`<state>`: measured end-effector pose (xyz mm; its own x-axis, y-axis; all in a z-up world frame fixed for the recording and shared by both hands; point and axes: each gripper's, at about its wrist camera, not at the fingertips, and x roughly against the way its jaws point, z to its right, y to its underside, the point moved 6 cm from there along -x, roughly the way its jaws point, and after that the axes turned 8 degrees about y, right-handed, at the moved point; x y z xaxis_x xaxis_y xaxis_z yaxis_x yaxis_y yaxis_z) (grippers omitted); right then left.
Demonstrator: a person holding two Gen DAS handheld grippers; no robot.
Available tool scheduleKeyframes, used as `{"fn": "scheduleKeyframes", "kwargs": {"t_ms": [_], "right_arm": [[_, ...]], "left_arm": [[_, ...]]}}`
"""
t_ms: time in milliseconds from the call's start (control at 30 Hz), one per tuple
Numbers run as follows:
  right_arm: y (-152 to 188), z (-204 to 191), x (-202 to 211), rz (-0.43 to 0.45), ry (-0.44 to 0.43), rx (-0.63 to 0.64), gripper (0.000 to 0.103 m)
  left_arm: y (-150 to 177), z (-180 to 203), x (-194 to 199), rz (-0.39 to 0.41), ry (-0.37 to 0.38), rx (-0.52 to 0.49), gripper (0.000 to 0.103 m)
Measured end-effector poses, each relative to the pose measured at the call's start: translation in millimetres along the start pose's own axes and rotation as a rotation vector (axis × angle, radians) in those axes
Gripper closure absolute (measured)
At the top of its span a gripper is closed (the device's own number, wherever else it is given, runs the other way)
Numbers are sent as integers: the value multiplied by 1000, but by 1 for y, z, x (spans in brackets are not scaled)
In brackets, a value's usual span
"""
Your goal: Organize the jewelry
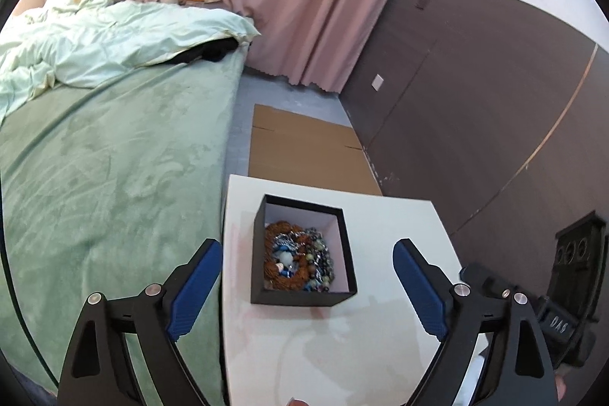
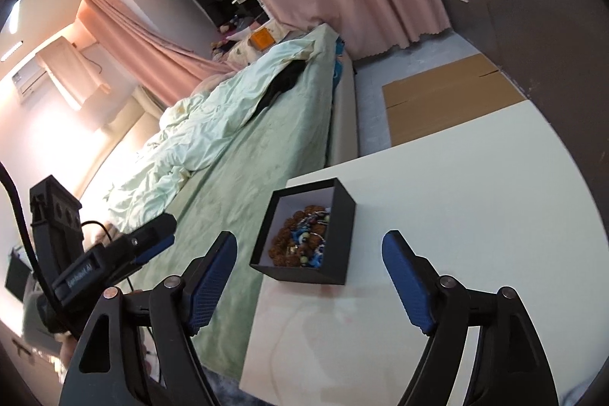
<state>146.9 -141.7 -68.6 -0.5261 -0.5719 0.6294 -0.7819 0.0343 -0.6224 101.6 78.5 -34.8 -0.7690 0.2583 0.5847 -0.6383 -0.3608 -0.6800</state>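
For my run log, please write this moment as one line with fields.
stage: before grasp | left gripper: open, empty | right gripper: open, empty | black box: on white table, open, holds mixed bead jewelry

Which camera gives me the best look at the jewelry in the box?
Left wrist: it looks down into the box, showing the jewelry spread out. Right wrist sees the jewelry obliquely, smaller and partly hidden by the box wall.
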Motion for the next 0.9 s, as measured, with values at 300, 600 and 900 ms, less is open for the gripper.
{"fn": "scheduleKeyframes", "kwargs": {"t_ms": [300,600,900], "right_arm": [[6,12,26,1,67,25,9],[17,33,56,16,149,58,1],[20,47,66,-1,195,35,0]], "left_arm": [[13,30,6,23,8,-87,4],[28,56,20,72,12,-178,4],[41,66,15,50,-23,-218,1]]}}
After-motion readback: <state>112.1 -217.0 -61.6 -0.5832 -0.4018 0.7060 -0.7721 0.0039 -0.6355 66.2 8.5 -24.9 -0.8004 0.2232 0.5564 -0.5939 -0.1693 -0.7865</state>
